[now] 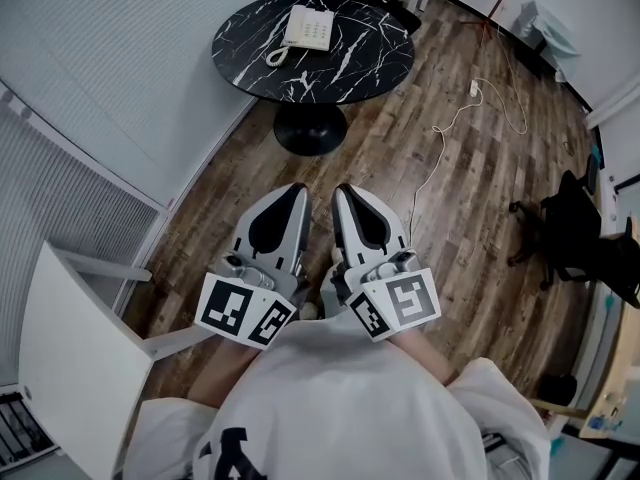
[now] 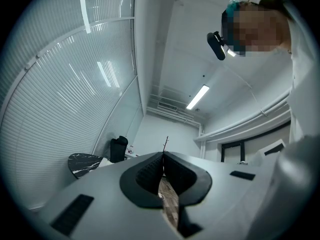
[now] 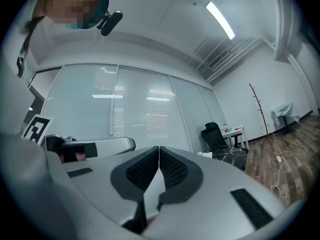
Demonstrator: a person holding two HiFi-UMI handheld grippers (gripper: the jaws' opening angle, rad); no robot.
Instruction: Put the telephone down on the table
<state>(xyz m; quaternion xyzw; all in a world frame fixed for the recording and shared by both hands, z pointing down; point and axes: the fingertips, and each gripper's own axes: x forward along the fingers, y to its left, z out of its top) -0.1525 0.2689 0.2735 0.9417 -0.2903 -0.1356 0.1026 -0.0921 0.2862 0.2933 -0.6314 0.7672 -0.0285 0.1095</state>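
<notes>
A white telephone point(image 1: 309, 28) with a coiled cord lies on the round black marble table point(image 1: 360, 63) at the top of the head view. My left gripper point(image 1: 297, 190) and right gripper point(image 1: 341, 191) hang side by side close to my body, well short of the table, over the wooden floor. Both are shut with nothing between the jaws. In the left gripper view the jaws point(image 2: 163, 154) meet at the tips, and the table point(image 2: 84, 163) shows small at the left. In the right gripper view the jaws point(image 3: 159, 149) are also closed, and the table point(image 3: 231, 155) lies far off to the right.
A white chair point(image 1: 70, 353) stands at my left. White blinds point(image 1: 110, 78) line the left wall. A white cable point(image 1: 470, 118) trails over the wooden floor on the right. A black office chair point(image 1: 575, 230) stands at the far right.
</notes>
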